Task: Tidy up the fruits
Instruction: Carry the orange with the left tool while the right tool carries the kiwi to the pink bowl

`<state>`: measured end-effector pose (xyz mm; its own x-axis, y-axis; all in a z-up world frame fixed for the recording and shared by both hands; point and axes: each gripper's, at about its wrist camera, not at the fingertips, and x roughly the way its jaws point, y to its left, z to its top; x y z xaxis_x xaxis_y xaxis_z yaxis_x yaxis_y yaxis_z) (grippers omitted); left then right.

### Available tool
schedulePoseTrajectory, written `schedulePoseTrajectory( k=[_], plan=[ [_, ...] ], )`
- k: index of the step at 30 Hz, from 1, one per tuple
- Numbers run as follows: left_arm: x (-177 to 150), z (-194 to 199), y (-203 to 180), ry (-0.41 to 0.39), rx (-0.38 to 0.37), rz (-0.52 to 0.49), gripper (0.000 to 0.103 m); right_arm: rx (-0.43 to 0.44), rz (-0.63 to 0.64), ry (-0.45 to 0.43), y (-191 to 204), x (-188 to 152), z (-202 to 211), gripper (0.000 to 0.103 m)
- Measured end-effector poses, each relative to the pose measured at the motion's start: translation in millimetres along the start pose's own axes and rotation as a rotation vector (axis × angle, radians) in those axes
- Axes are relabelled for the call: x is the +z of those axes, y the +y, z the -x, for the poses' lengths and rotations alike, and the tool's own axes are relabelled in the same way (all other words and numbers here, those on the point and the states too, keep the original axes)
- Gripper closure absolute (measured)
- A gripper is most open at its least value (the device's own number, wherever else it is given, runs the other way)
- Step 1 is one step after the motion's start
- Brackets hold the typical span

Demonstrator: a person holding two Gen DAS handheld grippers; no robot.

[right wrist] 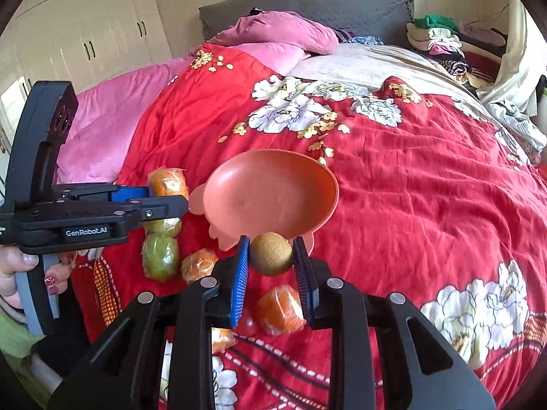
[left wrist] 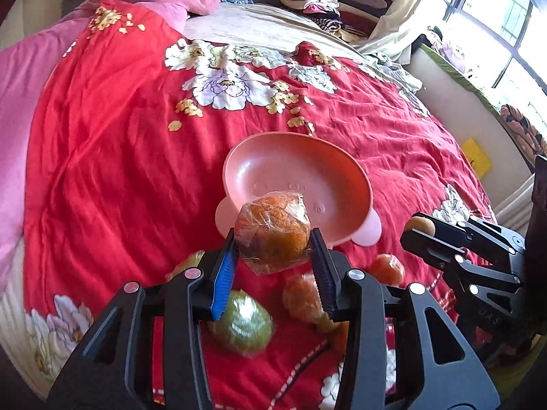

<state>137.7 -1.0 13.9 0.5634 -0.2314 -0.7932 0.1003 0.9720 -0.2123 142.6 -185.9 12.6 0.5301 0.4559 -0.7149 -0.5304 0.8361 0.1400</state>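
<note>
My left gripper pinches a wrapped orange across its middle; the film looks slippery and the fruit soft, so a broad hold suits it. My right gripper clamps a fuzzy, firm kiwi. Both hang just before the empty pink bowl on the bed; other wrapped fruits lie beside it.
</note>
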Motion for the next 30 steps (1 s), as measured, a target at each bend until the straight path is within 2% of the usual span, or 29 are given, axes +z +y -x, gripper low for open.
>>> schedulePoseTrajectory(
  k=[12,30],
  plan=[
    [20,-29,-1,0.039,0.008,-0.030,0.070,0.007,0.016,0.033,-4,11,-24,0.078],
    [26,-52,3,0.089,-0.014,-0.031,0.070,-0.002,0.050,0.073,-5,19,-50,0.078]
  ],
)
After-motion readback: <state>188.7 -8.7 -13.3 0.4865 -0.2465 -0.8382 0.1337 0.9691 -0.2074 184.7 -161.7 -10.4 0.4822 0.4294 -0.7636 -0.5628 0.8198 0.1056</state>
